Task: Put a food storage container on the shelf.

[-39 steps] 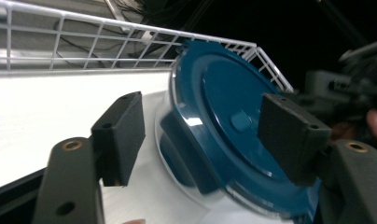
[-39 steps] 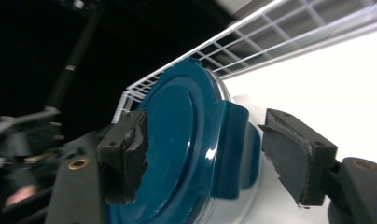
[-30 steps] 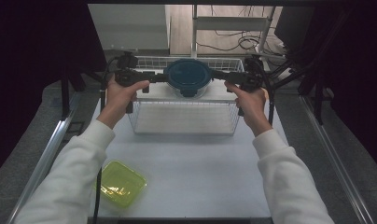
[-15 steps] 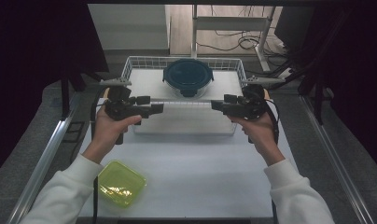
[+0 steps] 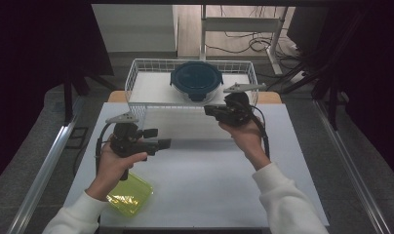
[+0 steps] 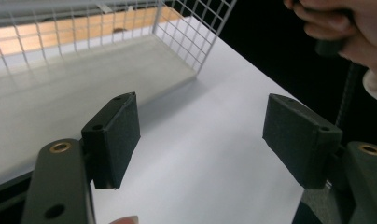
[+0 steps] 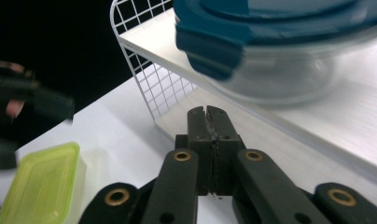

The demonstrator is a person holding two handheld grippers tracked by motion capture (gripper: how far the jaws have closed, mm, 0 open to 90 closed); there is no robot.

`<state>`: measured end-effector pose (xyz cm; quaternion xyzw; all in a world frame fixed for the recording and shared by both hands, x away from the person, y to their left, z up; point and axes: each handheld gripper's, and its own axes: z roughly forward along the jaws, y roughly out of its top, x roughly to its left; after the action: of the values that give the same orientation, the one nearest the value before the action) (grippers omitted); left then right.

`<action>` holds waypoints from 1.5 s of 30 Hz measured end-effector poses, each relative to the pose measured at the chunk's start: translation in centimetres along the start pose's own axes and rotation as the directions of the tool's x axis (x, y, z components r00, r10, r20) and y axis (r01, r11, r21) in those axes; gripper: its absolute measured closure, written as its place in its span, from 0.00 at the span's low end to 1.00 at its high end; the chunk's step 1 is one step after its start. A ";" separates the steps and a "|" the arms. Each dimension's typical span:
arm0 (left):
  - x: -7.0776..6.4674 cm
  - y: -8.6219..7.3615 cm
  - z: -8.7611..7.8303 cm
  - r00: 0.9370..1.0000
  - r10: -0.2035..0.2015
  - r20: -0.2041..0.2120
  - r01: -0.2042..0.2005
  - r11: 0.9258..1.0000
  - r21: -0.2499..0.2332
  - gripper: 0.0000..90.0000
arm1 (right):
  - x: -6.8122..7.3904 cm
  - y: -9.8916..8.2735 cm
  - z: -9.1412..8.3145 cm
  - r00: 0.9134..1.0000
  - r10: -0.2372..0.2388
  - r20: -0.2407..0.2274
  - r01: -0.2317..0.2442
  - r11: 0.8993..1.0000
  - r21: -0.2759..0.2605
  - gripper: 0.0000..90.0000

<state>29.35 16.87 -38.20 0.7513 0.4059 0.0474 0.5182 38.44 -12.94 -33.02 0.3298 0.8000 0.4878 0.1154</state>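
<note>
Round bowl (image 5: pixel 196 82) with the dark blue lid sits in the wire basket (image 5: pixel 136 73) at the far end of the table, probably parked there for storage. Clear sides, clips on the lid. Left gripper (image 5: pixel 165 144) is spread wide with nothing in it; right gripper (image 5: pixel 208 110) has just snapped closed on nothing, hovering beside the basket.

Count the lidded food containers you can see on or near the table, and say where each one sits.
2. A round glass container with a dark blue lid sits in the white wire basket at the table's far edge. A yellow-green container lies at the near left corner, partly behind the left forearm.
</note>
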 end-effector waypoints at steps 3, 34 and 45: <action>0.1 -0.7 0.1 1.000 -0.005 -0.001 0.005 1.000 0.006 0.30 | 0.6 0.8 1.5 1.000 -0.021 0.023 0.021 1.000 0.002 0.99; 1.3 -2.1 -0.1 0.998 -0.061 0.019 0.060 0.998 0.027 0.30 | -0.7 0.2 2.1 0.996 0.074 0.041 -0.073 0.997 -0.021 0.99; 1.3 -3.8 -0.3 0.999 -0.044 -0.010 0.044 0.997 0.060 0.30 | -0.4 -7.0 -3.8 0.998 0.064 -0.014 -0.064 0.998 0.014 0.99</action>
<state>27.95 18.44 -41.57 0.7572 0.4258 0.0271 0.4946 33.87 -18.02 -37.16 0.3525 0.7932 0.4880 0.0917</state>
